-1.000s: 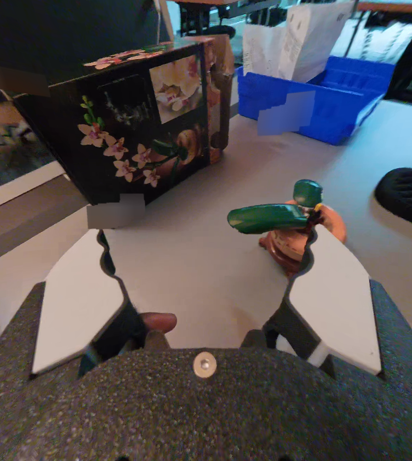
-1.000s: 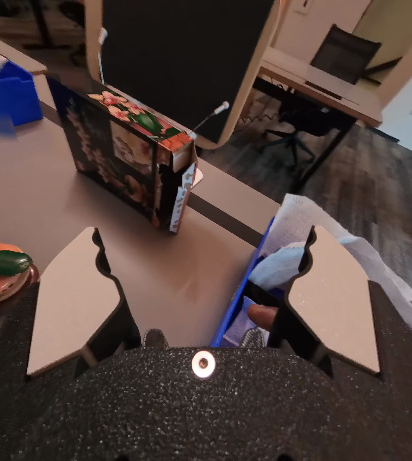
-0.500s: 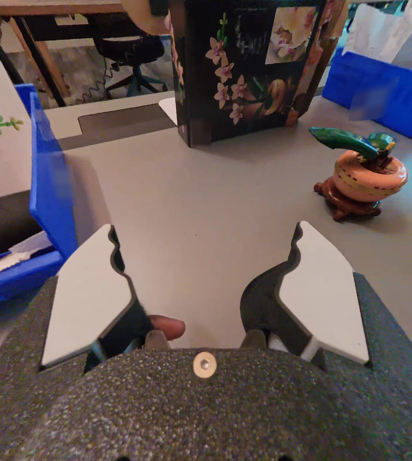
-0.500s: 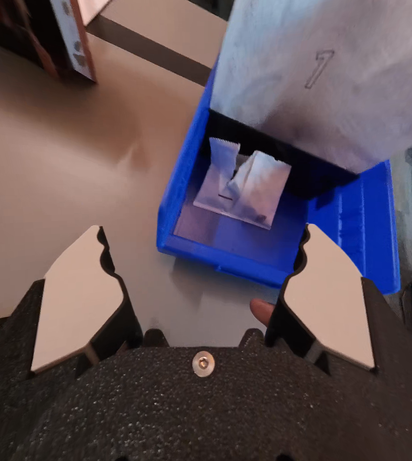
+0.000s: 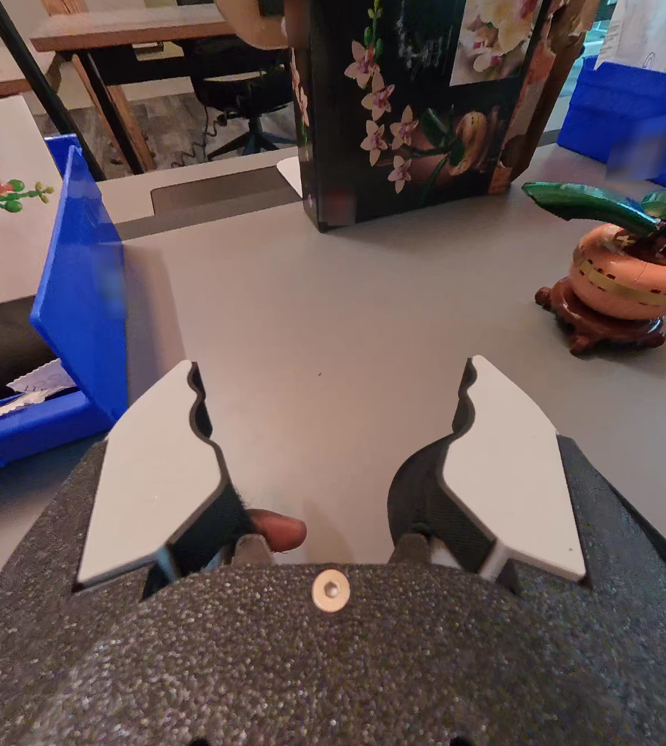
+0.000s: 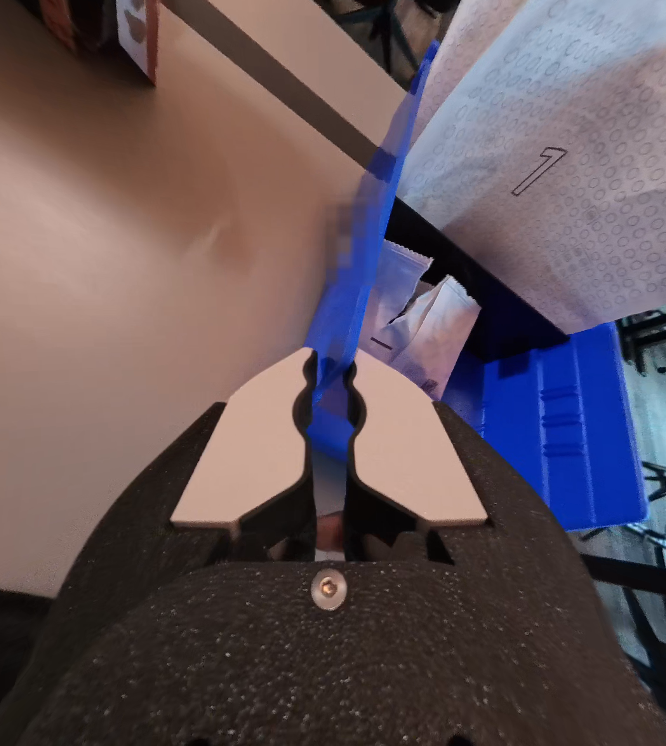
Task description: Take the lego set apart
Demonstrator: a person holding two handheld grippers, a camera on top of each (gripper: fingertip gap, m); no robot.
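The lego set is a peach flower pot [image 5: 625, 282] on a brown base with green leaves [image 5: 589, 204]. It stands on the grey table [image 5: 323, 290] at the right of the left wrist view. My left gripper [image 5: 333, 361] is open and empty, above bare table, to the left of the pot and nearer to me. My right gripper [image 6: 331, 359] is shut on the side wall of a blue bin [image 6: 557, 424]. The pot does not show in the right wrist view.
A dark box with orchid pictures [image 5: 424, 109] stands upright at the back; its corner shows in the right wrist view [image 6: 129, 36]. Blue bins stand at the left [image 5: 81, 282] and the back right [image 5: 638, 113]. The gripped bin holds white paper bags [image 6: 428, 319] and a big bag [image 6: 565, 153]. The gap from one gripper's tips to the other's is roughly 55 centimetres. The peach flower pot [image 5: 625, 282] is about 15 centimetres from my left fingertips and 35 centimetres from my right.
My right gripper went down to the blue bin and shut on its wall. My left gripper swung left, away from the pot, and stayed open.
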